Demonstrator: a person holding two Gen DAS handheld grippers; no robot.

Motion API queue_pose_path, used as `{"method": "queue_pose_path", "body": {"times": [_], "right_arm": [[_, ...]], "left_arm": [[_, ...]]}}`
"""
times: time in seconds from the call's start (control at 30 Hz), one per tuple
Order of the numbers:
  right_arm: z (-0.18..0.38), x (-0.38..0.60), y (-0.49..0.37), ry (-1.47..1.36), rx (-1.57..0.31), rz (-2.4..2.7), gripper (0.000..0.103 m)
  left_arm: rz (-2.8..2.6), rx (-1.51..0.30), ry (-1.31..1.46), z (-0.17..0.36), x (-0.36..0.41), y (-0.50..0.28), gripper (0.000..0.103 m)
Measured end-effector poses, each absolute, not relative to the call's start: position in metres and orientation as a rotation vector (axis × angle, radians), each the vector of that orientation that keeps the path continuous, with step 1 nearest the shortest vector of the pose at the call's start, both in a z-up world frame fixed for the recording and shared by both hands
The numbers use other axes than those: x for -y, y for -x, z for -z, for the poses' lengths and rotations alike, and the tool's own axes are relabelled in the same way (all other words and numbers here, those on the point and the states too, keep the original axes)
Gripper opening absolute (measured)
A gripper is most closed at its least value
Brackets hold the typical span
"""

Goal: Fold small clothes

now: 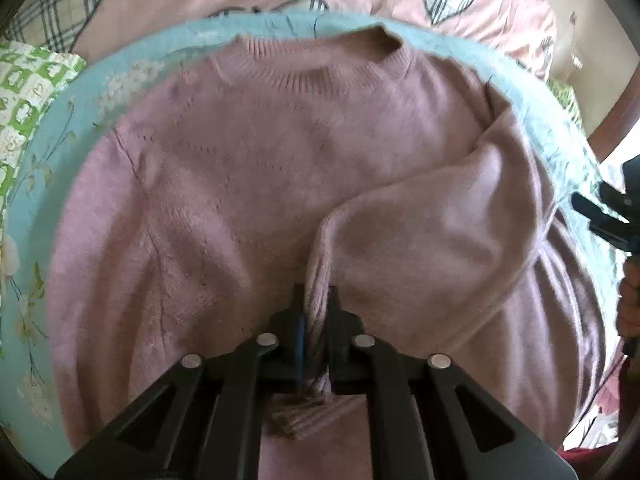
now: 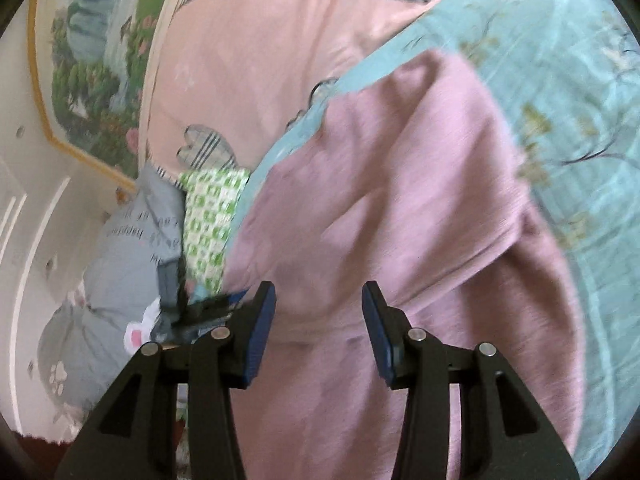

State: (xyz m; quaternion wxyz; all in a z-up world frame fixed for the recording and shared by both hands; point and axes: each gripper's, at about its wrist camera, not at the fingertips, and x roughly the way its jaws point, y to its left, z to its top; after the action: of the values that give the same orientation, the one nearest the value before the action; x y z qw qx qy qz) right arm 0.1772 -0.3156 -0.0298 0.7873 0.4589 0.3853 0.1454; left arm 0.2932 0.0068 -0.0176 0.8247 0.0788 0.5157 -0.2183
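Pink sweater (image 1: pixel 248 184): lies flat on blue sheet (image 1: pixel 60 128), one sleeve folded across its chest. Soft, light, limp knit; best taken by ribbed edges. Left gripper (image 1: pixel 316 304) pinches sleeve cuff (image 1: pixel 316 320). Right gripper (image 2: pixel 319 300) gapes empty above sweater.
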Motion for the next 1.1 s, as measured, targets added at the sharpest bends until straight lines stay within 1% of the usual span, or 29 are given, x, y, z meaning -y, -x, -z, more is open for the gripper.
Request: {"method": "queue_pose_path", "body": {"times": [0.03, 0.13, 0.23, 0.33, 0.47, 0.7, 0.73, 0.77, 0.8, 0.87, 0.97, 1.1], "right_arm": [[0.030, 0.321, -0.179, -0.995, -0.822, -0.293, 0.046], [0.027, 0.338, -0.182, -0.974, -0.804, -0.233, 0.046], [0.029, 0.357, -0.189, -0.943, -0.795, -0.157, 0.051], [0.037, 0.374, -0.203, -0.936, -0.802, -0.082, 0.052], [0.048, 0.386, -0.234, -0.893, -0.830, -0.037, 0.053], [0.078, 0.379, -0.294, -0.845, -0.943, -0.080, 0.053], [0.082, 0.374, -0.299, -0.823, -0.962, -0.103, 0.050], [0.084, 0.370, -0.302, -0.780, -0.990, -0.106, 0.021], [0.083, 0.367, -0.305, -0.731, -1.011, -0.098, 0.008], [0.072, 0.370, -0.300, -0.680, -0.976, -0.077, 0.008], [0.056, 0.387, -0.288, -0.678, -0.916, -0.028, 0.008], [0.070, 0.391, -0.292, -0.679, -0.962, -0.006, 0.008]], "left_arm": [[0.429, -1.032, -0.176, 0.004, -0.011, -0.287, 0.006], [0.385, -0.953, -0.073, -0.016, -0.043, -0.283, 0.006], [0.283, -0.980, -0.014, -0.007, -0.078, -0.295, 0.005], [0.289, -0.996, 0.059, -0.001, -0.095, -0.297, 0.005], [0.277, -0.988, 0.032, -0.001, -0.091, -0.295, 0.006], [0.275, -1.026, 0.056, 0.009, -0.087, -0.298, 0.006], [0.274, -1.029, 0.055, 0.010, -0.086, -0.299, 0.006], [0.274, -1.031, 0.052, 0.010, -0.085, -0.300, 0.006], [0.274, -1.032, 0.052, 0.009, -0.082, -0.302, 0.006], [0.294, -1.027, 0.054, 0.006, -0.077, -0.304, 0.006], [0.312, -1.025, 0.035, 0.008, -0.065, -0.310, 0.006], [0.268, -1.064, 0.028, 0.024, -0.061, -0.316, 0.006]]}}
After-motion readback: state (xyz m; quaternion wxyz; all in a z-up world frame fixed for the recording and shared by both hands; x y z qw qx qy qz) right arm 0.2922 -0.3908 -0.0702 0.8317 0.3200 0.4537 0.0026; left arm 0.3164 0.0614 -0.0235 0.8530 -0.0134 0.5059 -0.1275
